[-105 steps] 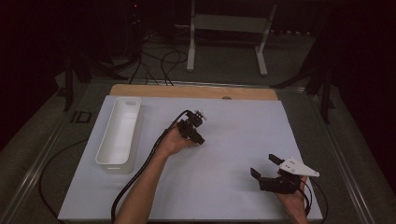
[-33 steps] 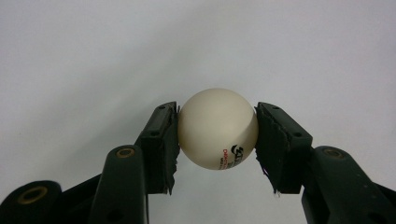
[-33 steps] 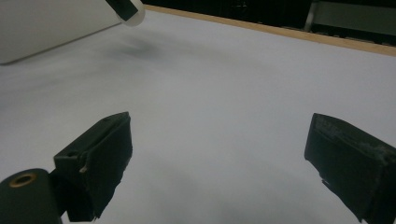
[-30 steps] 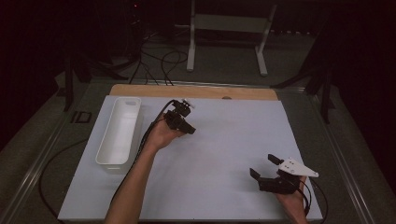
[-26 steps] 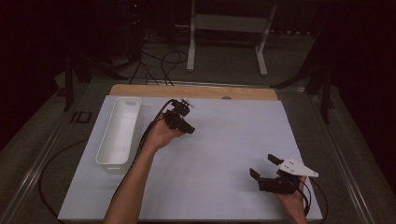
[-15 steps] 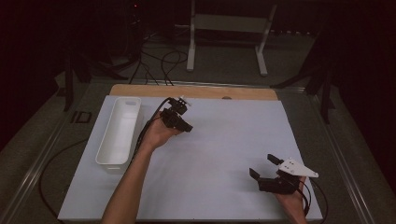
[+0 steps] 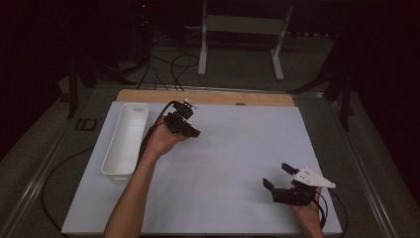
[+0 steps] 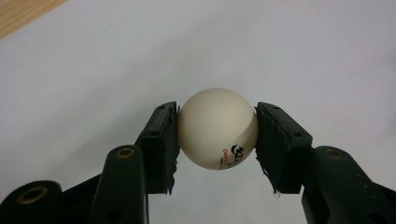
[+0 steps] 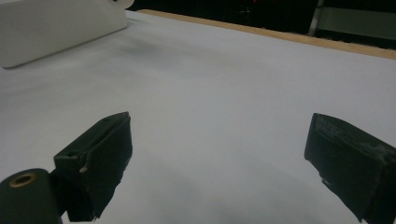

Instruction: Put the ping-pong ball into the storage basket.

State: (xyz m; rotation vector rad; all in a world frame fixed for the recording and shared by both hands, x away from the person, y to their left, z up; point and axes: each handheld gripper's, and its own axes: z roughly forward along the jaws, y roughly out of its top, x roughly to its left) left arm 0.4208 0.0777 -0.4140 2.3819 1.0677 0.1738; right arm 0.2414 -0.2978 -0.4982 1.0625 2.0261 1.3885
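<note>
Leftward toward the bin (image 7: 125,139) goes the left gripper (image 7: 185,130), jaws clamped on a ball (image 8: 218,128).
Pads pinch it at its widest, likely for dropping in; right gripper (image 7: 277,180) rests gaping, empty.

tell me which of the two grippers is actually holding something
The left gripper, up by the white bin: its fingers clamp a white ping-pong ball. The right gripper, near the table's front right corner, is wide open with nothing between its fingers.

Dim room, grey floor (image 7: 237,69), white metal stand (image 7: 242,29) behind table.
</note>
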